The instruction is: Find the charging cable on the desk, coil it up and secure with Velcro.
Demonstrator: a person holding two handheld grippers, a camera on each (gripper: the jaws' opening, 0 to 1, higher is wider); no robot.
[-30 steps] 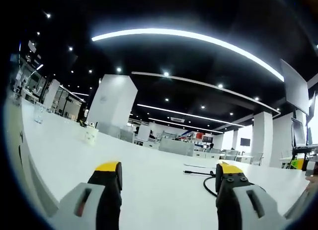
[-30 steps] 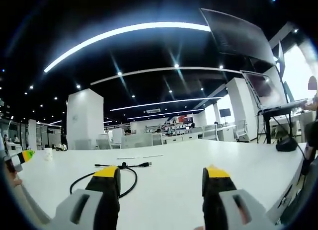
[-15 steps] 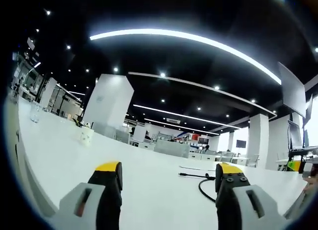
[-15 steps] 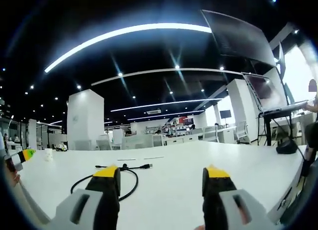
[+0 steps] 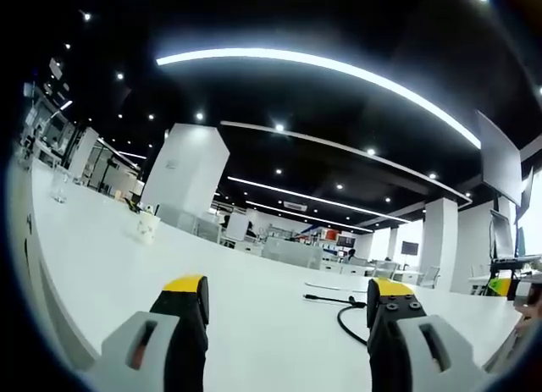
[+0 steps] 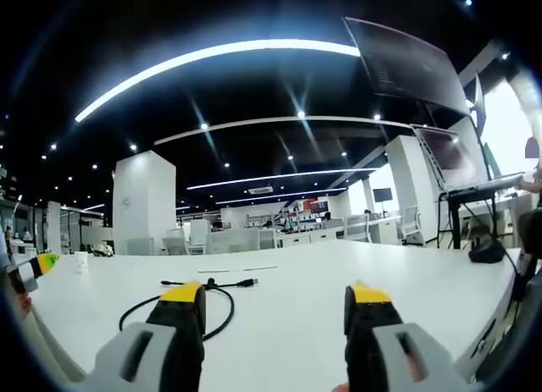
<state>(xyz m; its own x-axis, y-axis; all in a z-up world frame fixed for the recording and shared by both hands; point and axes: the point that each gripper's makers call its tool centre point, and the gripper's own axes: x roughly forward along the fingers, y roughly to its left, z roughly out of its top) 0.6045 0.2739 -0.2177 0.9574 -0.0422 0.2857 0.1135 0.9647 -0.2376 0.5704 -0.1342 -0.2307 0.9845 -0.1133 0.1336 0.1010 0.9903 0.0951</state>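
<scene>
**Cable located, coiling not yet begun**

The left hand-held gripper (image 5: 284,300) was held low over the wide white counter (image 5: 102,248), its yellow-tipped black jaws standing well apart with nothing between them. The right hand-held gripper (image 6: 275,306) was in like condition: jaws apart, nothing held.

The thin black charging cable (image 6: 222,300) lay loose on the counter in one open, untidy loop. Its plug end (image 6: 247,283) trailed toward the far side. In the right gripper view the loop ran just behind the left jaw tip, apart from it as far as could be judged. In the left gripper view the same cable (image 5: 347,317) showed near the right jaw, partly hidden by it.

A small white cup (image 5: 148,228) stood far off to the left on the counter, well apart from the cable. A black monitor on a stand (image 6: 461,159) occupied the far right.

Assessment: the finding step appeared done, as both grippers faced the cable. No grasp had been made. The cable was not coiled, and no Velcro strap could be made out on it. Coiling and securing remained outstanding.
</scene>
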